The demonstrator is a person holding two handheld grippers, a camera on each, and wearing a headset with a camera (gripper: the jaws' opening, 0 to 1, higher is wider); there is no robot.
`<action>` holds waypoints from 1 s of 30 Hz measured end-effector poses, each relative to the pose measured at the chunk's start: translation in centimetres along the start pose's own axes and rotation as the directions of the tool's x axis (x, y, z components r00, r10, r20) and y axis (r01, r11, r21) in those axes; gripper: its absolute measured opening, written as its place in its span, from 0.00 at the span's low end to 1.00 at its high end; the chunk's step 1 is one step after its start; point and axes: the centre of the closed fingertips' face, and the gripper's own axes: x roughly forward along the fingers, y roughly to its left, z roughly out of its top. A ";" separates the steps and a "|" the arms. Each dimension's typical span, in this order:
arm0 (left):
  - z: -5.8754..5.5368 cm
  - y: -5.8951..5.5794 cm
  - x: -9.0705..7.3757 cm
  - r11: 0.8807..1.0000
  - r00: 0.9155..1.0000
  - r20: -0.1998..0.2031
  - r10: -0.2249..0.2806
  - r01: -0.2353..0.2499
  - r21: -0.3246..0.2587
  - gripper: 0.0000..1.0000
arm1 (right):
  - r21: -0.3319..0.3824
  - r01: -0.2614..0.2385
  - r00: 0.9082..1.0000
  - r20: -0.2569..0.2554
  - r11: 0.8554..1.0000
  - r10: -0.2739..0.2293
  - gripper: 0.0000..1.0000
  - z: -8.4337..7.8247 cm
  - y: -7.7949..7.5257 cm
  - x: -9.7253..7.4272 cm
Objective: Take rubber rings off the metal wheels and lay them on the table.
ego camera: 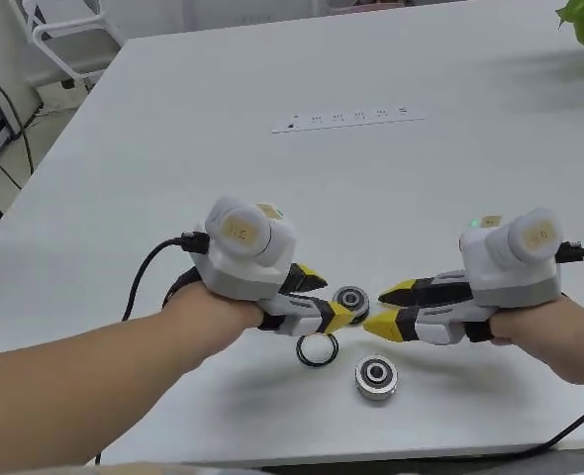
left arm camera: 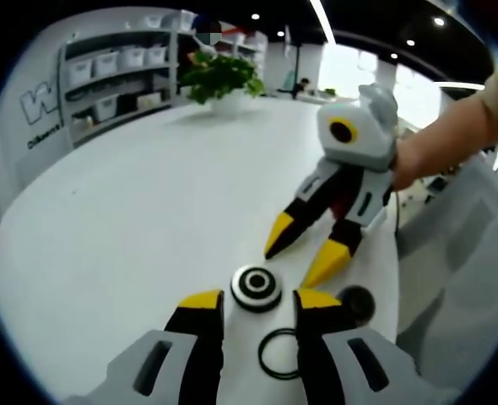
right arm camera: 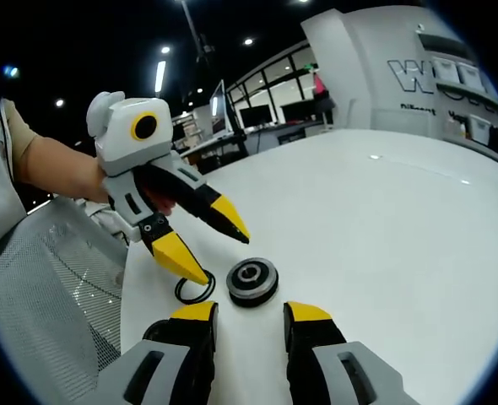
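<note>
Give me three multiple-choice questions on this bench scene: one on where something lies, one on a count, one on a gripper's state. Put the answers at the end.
1. Where is the loose rubber ring?
A. flat on the table
B. in the right gripper's jaws
C. around a wheel

2. How many metal wheels are on the table?
A. one
B. two
C. four

3. How is the right gripper?
A. shut on a ring
B. shut on a wheel
C. open, holding nothing

Answers:
1 A: the ring lies flat on the white table.
2 B: one wheel sits just ahead of the right gripper's tips, and a second wheel lies nearer the person.
3 C: the left gripper view shows its yellow tips apart with nothing between them.
</note>
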 end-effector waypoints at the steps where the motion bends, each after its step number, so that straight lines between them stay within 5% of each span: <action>1: 0.1 0.0 0.1 1.000 1.000 0.000 -0.002 0.002 -0.001 0.33 | 0.000 0.001 1.000 0.000 1.000 -0.001 0.30 0.0 0.0 0.0; 17: 0.2 -0.4 1.5 0.999 1.000 -0.013 -0.025 0.025 0.039 0.23 | 0.001 -0.008 1.000 -0.004 1.000 0.008 0.29 -0.3 -0.6 0.1; 22: 0.1 -0.1 1.5 0.995 1.000 -0.029 0.001 0.002 0.100 0.17 | -0.002 -0.011 1.000 -0.002 1.000 0.011 0.30 -0.1 -0.5 0.2; 30: 0.3 -0.1 1.7 0.995 1.000 -0.023 0.002 0.000 0.095 0.14 | -0.026 -0.013 1.000 -0.003 1.000 0.013 0.30 0.3 -0.2 0.7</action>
